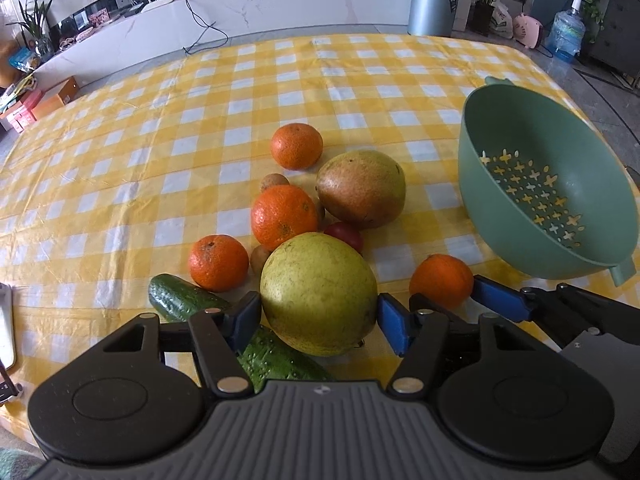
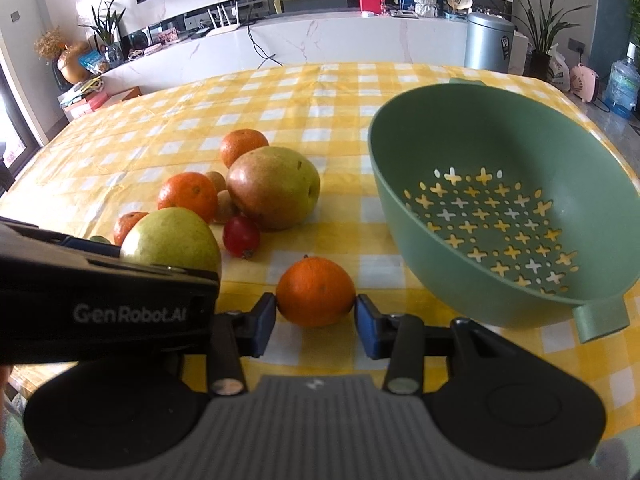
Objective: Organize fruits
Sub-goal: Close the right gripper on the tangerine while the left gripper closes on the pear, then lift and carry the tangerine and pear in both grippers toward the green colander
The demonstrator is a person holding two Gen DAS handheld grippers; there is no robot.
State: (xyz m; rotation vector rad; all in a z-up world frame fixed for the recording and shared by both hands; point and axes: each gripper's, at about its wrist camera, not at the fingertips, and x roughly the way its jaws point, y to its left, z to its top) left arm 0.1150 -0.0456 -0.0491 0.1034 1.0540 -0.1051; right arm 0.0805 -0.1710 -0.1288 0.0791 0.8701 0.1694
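Your left gripper clamps the big round yellow-green fruit, left of the perforated green plastic colander; your right gripper pinches a small orange tangerine just beside that colander

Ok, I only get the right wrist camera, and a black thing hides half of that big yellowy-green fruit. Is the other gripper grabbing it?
Observer: Yes. In the left wrist view the left gripper has its jaws pressed on both sides of the yellow-green fruit.
Operator: Is anything hiding down there?
Observer: A cucumber lies beside that fruit and passes beneath one jaw.
Operator: And the orange I only half see?
Observer: That orange is whole and sits just behind the cucumber.
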